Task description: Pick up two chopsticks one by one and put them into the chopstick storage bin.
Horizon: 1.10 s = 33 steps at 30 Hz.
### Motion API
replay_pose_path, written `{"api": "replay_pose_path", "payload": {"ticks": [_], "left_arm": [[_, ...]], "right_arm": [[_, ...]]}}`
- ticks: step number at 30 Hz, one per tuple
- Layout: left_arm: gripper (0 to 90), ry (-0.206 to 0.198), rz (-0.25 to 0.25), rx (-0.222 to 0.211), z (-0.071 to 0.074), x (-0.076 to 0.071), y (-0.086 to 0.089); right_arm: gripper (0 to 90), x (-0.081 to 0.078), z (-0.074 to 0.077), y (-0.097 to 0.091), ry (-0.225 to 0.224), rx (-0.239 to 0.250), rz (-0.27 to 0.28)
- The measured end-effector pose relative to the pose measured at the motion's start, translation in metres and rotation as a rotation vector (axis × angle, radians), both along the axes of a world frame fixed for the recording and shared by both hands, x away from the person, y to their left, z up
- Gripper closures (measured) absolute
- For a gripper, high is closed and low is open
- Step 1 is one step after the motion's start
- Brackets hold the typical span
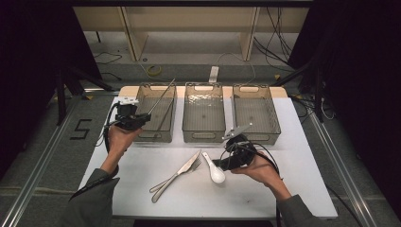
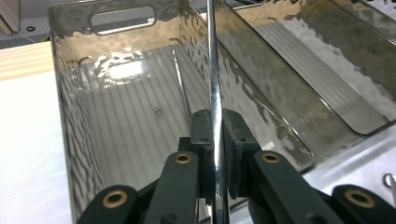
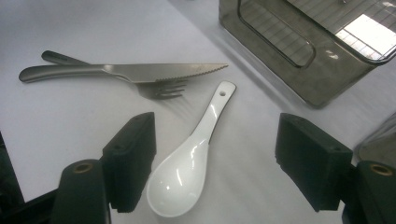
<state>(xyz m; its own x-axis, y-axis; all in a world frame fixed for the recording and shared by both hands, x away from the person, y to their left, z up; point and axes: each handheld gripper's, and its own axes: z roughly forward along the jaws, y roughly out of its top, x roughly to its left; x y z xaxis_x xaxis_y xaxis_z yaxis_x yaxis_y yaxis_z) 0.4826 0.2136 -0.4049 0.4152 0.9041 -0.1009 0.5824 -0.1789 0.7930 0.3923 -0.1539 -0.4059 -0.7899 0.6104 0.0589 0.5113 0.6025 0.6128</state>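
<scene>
nearest on the white surface (image 1: 265,189) lie a knife (image 3: 140,72) across a fork (image 3: 159,88), touching, and just beside them a white spoon (image 3: 187,172). the right gripper (image 3: 215,168) hangs over the spoon with its jaws wide apart, holding nothing, the spoon's bowl between them. farther back and to the left, the left gripper (image 2: 215,154) is clamped tight on a thin metal rod (image 2: 214,70), which slants up over the left bin (image 1: 156,113). the middle bin (image 1: 203,113) and right bin (image 1: 255,113) stand beside it.
</scene>
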Motion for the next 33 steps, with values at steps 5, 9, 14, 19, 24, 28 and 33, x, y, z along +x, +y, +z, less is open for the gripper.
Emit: {"api": "replay_pose_path", "payload": {"ticks": [5, 9, 14, 19, 24, 28, 33], "left_arm": [[83.1, 0.022, 0.017, 0.011, -0.003, 0.009, 0.000], [83.1, 0.048, 0.039, 0.012, -0.007, 0.016, 0.003], [83.0, 0.072, 0.053, 0.017, -0.012, 0.021, 0.005], [82.8, 0.089, 0.069, 0.022, -0.015, 0.026, 0.005], [82.5, 0.110, 0.081, 0.028, -0.018, 0.032, 0.006], [79.1, 0.108, 0.088, 0.020, -0.019, 0.034, 0.007], [66.5, 0.092, 0.080, -0.002, -0.015, 0.030, 0.008]], "right_arm": [[30.0, 0.000, 0.000, 0.001, -0.002, -0.002, 0.008], [30.0, 0.000, 0.000, 0.001, 0.000, -0.003, 0.008], [30.1, 0.000, 0.000, 0.001, 0.002, 0.009, 0.016], [30.1, -0.001, 0.000, 0.002, 0.002, 0.007, 0.019], [30.2, -0.001, 0.000, 0.002, 0.005, 0.009, 0.023], [30.1, -0.001, 0.000, 0.002, 0.008, 0.010, 0.023], [30.2, 0.000, 0.000, 0.001, 0.010, 0.015, 0.025]]}}
